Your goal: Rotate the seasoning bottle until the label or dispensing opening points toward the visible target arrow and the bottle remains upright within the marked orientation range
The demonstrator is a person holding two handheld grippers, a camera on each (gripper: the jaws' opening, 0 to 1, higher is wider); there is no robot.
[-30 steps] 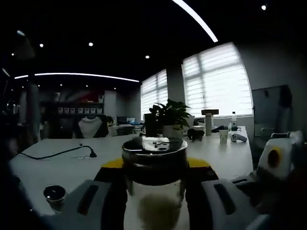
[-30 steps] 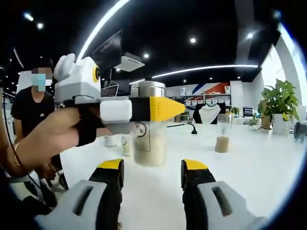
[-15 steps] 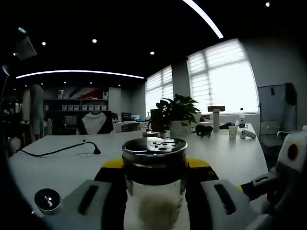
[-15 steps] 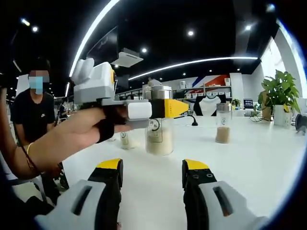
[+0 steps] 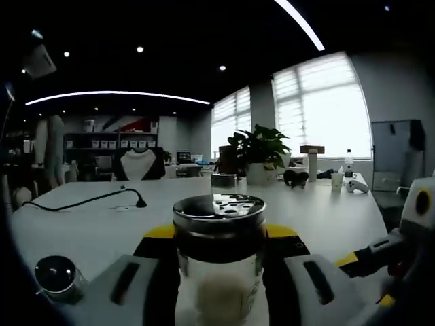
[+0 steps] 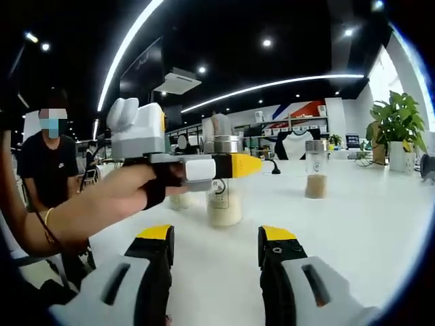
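The seasoning bottle [image 5: 217,221] is a glass jar with a perforated metal lid and pale seasoning inside. It stands upright between my left gripper's [image 5: 219,234] yellow-tipped jaws, which are shut on its sides just under the lid. In the right gripper view a hand holds that left gripper [image 6: 234,165] shut on the bottle [image 6: 224,204], whose base rests on the white table [image 6: 353,224]. My right gripper [image 6: 214,246] is open with nothing between its jaws, a short way in front of the bottle. It also enters the left gripper view at the right edge, right gripper [image 5: 397,244].
A second seasoning bottle [image 6: 315,178] stands farther back on the table, and a third bottle [image 5: 58,277] sits low at the left. A black cable [image 5: 88,199], a potted plant [image 5: 262,153] and a person in a black shirt [image 6: 47,170] are nearby.
The left gripper view has swung, so the room has slid right behind the still-clamped bottle. In the right gripper view the held bottle looks smaller and slightly further right.
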